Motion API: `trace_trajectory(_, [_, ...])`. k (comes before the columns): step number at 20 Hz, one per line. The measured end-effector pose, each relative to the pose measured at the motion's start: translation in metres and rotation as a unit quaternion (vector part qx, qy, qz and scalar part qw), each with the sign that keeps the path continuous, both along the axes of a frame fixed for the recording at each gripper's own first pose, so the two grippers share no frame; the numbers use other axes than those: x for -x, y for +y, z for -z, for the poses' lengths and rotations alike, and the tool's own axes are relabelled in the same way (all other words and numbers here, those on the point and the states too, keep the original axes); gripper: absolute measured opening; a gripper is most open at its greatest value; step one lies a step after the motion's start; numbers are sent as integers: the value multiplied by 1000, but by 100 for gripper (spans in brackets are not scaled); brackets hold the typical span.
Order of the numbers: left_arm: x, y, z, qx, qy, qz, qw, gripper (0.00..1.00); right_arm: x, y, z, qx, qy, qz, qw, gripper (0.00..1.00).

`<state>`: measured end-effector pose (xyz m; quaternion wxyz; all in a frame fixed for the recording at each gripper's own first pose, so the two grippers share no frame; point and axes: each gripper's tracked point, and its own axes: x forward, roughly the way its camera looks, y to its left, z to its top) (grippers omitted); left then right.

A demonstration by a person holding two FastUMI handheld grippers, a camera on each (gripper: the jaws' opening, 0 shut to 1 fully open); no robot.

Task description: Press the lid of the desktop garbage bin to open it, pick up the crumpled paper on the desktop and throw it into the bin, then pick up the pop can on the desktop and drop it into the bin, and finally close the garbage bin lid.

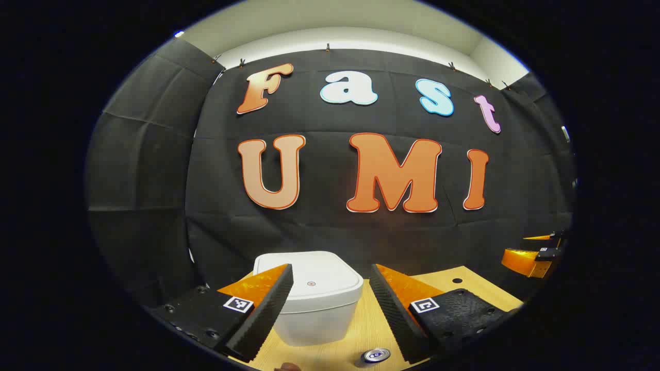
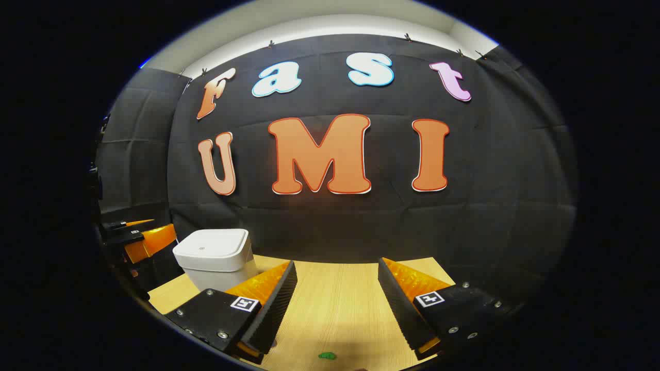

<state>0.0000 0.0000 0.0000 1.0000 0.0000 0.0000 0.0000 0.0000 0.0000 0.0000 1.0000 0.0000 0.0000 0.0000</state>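
Presently both hand-held grippers, left [image 1: 331, 304] and right [image 2: 335, 304], gape empty; bin [image 1: 314, 304] lid apparently closed, pop can [image 1: 376, 355] waiting; next: press lid.

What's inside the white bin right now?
Cannot be seen: the bin has its lid shut, hiding the inside. The pop can is on the table.

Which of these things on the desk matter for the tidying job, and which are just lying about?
For the job:
bin, lid shut
can, near the left tool
both tools, open and holding nothing; right tool

Just lying about:
small green bit on the desk; cannot tell what it is
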Motion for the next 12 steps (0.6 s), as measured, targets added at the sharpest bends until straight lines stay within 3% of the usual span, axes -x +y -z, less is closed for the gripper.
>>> trace_trajectory(7, [-23, 2, 9, -33, 20, 29, 999, 94, -14, -11, 1, -5, 2, 43, 999, 94])
trace_trajectory(12, [-44, 7, 16, -18, 29, 35, 999, 94, -32, 2, -6, -5, -6, 42, 999, 94])
